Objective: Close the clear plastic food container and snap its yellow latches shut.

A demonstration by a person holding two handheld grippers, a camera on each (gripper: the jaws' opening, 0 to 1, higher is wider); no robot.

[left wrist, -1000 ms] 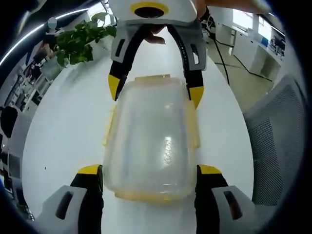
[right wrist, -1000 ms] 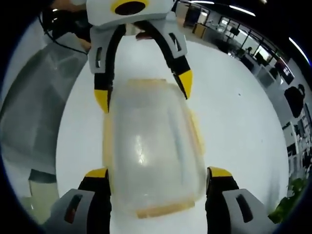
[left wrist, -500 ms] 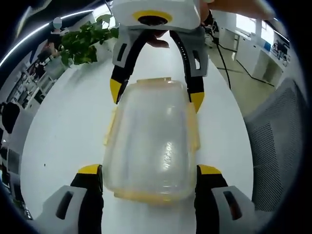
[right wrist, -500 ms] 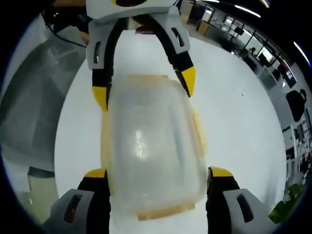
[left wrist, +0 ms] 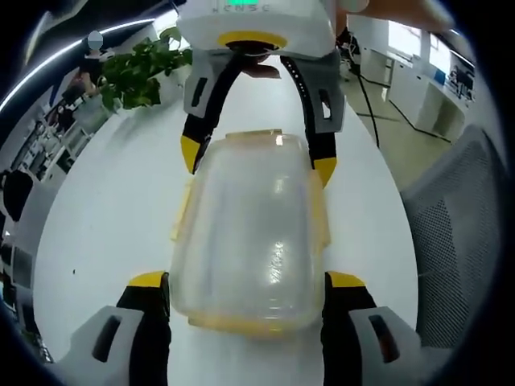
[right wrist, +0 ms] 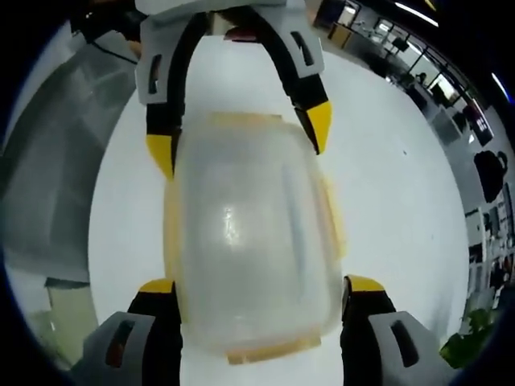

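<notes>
A clear plastic food container (left wrist: 249,233) with pale yellow latches lies lid-on on a white table (left wrist: 96,217). Its side latches (left wrist: 180,215) flare outwards. In the left gripper view, my left gripper (left wrist: 248,283) is open, with a jaw on each side of the container's near end. My right gripper (left wrist: 257,161) reaches in from the top, open, and straddles the far end. The right gripper view mirrors this. There my right gripper (right wrist: 261,287) flanks the near end of the container (right wrist: 249,241), and the left gripper (right wrist: 241,138) flanks the far end. Whether the jaws touch the walls is unclear.
A grey mesh chair (left wrist: 459,233) stands at the table's edge. A leafy plant (left wrist: 133,68) sits at the far end of the table. A black cable (left wrist: 366,88) runs across the floor. Office desks lie beyond. A hand holds the right gripper.
The right gripper has slid a little further along the container towards the left gripper, so its jaws cover more of that end. The left gripper and the container have stayed put.
</notes>
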